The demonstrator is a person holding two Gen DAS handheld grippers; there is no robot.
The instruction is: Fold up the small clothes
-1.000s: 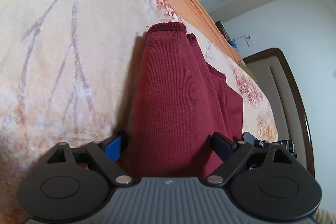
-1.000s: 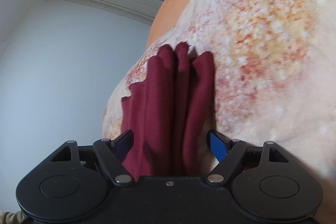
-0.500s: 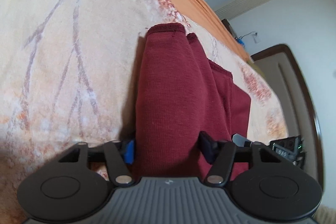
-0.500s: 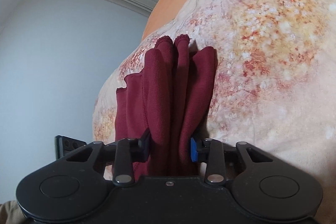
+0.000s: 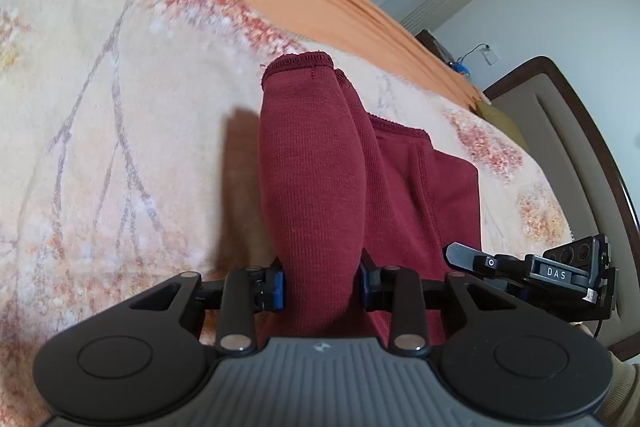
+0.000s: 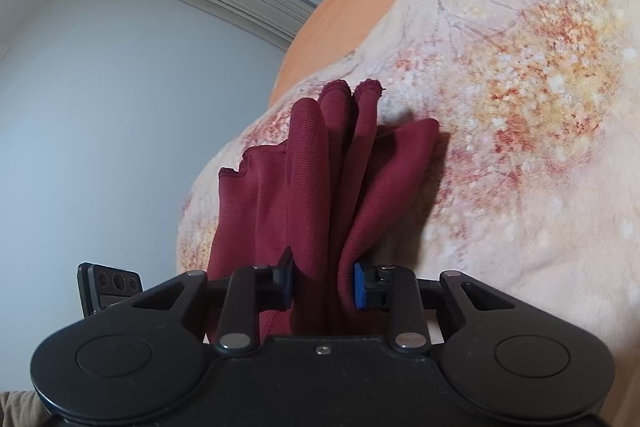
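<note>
at the bottom centre of each view, the left gripper [image 5: 322, 285] and right gripper [image 6: 323, 285] are closing on a bunched dark red knit garment [image 5: 316, 163], soft, light, best held by its edge.

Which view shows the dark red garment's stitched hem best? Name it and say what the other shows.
The left wrist view: the dark red garment shows its stitched hem large and sharp, nearest the lens. The right wrist view shows the same garment bunched in folds, its hem ends small and far off.
</note>
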